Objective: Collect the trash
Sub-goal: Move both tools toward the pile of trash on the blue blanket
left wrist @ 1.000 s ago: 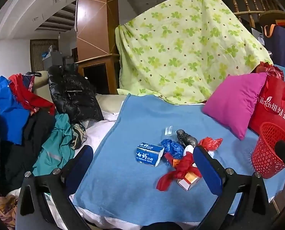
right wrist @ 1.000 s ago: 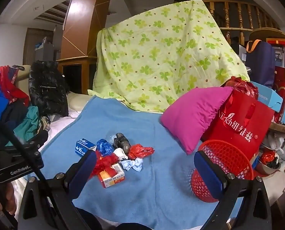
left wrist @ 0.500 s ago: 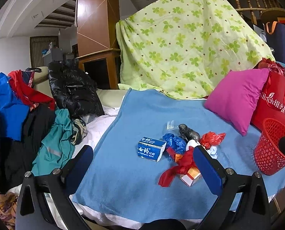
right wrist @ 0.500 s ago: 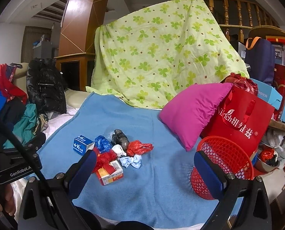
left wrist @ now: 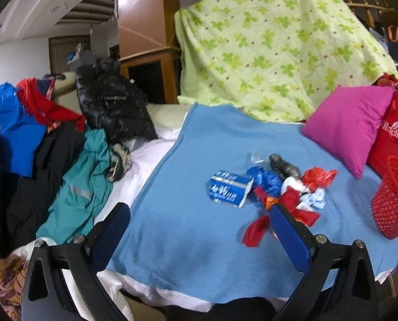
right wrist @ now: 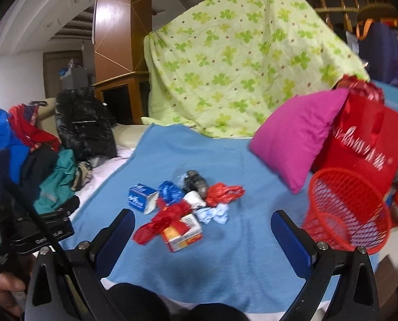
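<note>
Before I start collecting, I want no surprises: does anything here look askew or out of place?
Yes. The red basket lies tipped on its side at the blanket's right edge, its mouth facing the trash, so it would need righting. The trash pile, with boxes and crumpled wrappers, sits loose mid-blanket. Both grippers are open and empty.

Red basket (left wrist: 394,200) (cut off at right) and box print (left wrist: 227,191) blurred.

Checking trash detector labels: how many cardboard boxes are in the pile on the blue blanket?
2. A blue box at the pile's left edge; an orange-and-white box at its near edge, under the red ribbon. More could be buried.
</note>
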